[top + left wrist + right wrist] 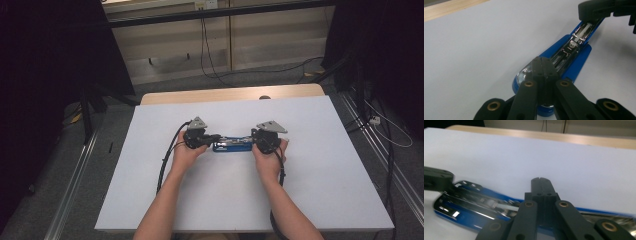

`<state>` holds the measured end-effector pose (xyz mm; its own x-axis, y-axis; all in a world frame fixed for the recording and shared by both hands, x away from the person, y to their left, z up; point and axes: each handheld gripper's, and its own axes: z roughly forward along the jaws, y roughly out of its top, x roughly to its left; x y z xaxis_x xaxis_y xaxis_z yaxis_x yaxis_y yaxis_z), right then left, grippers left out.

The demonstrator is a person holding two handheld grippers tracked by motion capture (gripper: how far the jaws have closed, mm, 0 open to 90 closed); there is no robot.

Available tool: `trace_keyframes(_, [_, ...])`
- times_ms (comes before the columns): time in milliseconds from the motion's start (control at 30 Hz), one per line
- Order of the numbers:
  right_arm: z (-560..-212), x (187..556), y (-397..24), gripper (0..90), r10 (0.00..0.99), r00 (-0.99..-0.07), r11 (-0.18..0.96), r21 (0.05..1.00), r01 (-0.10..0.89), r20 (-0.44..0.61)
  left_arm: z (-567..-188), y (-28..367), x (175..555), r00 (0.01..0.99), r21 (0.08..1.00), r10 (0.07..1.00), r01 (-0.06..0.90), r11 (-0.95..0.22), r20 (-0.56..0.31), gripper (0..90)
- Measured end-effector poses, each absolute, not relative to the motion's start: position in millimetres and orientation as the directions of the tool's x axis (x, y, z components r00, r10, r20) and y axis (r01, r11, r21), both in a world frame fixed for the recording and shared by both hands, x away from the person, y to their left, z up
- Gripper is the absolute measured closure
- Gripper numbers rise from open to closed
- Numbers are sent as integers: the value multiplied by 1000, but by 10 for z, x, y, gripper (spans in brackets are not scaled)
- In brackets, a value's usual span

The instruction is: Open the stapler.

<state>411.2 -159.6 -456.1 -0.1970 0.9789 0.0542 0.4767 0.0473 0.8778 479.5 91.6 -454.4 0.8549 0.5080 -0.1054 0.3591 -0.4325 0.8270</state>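
Item: blue stapler (232, 144), lying opened flat near the middle of the white sheet (310, 190) that is covering the table (165, 96), its metal staple channel facing up. Left gripper (216, 137) is resting at the stapler's left end, jaws closed together with nothing between them, tips over the chrome nose. Right gripper (254, 140) is sitting at the stapler's right end, jaws likewise closed and holding nothing. Risk, as a judgement: both closed tips are pressing or nudging rather than gripping, so the stapler could be sliding or pivoting on the smooth sheet, or the sprung channel snapping shut. Markings: no brand, label or readable writing is showing on the stapler.
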Motion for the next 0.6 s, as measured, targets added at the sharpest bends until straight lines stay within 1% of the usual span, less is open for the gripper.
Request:
trace_keyframes(67, [-4598, 4094, -1661, 900, 978, -193, 25, 887, 461, 73, -4545, 915, 4795, 855, 828, 508, 358, -432, -105, 900])
trace_keyframes(200, [-4572, 4086, -1678, 900, 977, -210, 60, 885, 462, 43, -4547, 913, 4789, 853, 830, 510, 359, -428, -106, 900])
trace_keyframes(400, [-4561, 4092, -1712, 900, 973, -227, 79, 883, 463, 32, -4549, 916, 4789, 852, 831, 512, 359, -425, -106, 900])
trace_keyframes(600, [-4541, 4098, -1753, 900, 971, -238, 94, 879, 468, 23, -4537, 931, 4794, 844, 835, 518, 382, -395, -141, 900])
